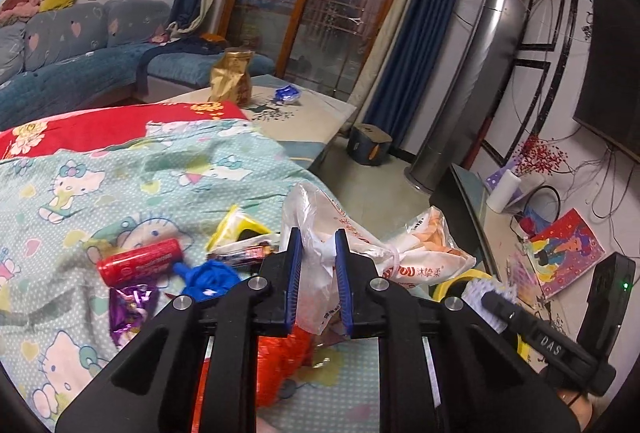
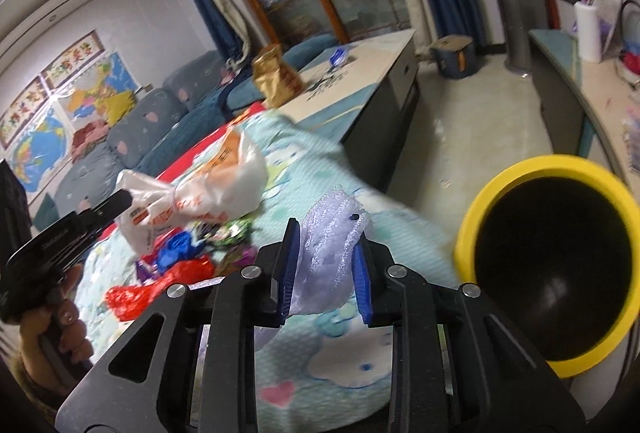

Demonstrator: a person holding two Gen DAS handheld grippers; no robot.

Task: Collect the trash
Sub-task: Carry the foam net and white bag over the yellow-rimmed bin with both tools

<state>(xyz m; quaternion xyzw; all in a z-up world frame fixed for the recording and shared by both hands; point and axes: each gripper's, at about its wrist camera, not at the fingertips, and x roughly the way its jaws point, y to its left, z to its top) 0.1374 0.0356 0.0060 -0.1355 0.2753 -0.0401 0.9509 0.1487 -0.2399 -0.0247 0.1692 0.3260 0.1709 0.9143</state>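
The right gripper [image 2: 326, 265] pinches a wad of pale foam wrap [image 2: 332, 245] between its blue pads, carried above the cartoon-print cloth [image 2: 328, 337] and just left of the yellow-rimmed bin [image 2: 516, 169], which stands open-mouthed beside the table edge, seemingly so trash can be dropped straight in. The left gripper [image 1: 318, 265] is closed on a white printed plastic bag [image 1: 360, 233], gripping it near its knotted neck, probably so the bulky bag lifts in one piece. Behind it, more trash lies scattered on the cloth: a red can [image 1: 140, 261], a blue scrap [image 1: 212, 277], a purple wrapper [image 1: 130, 309] and a yellow packet [image 1: 238, 225]. Farther back, a gold bag [image 1: 232, 77] stands on the bare tabletop [image 1: 312, 117], with a sofa [image 1: 80, 61] beyond.
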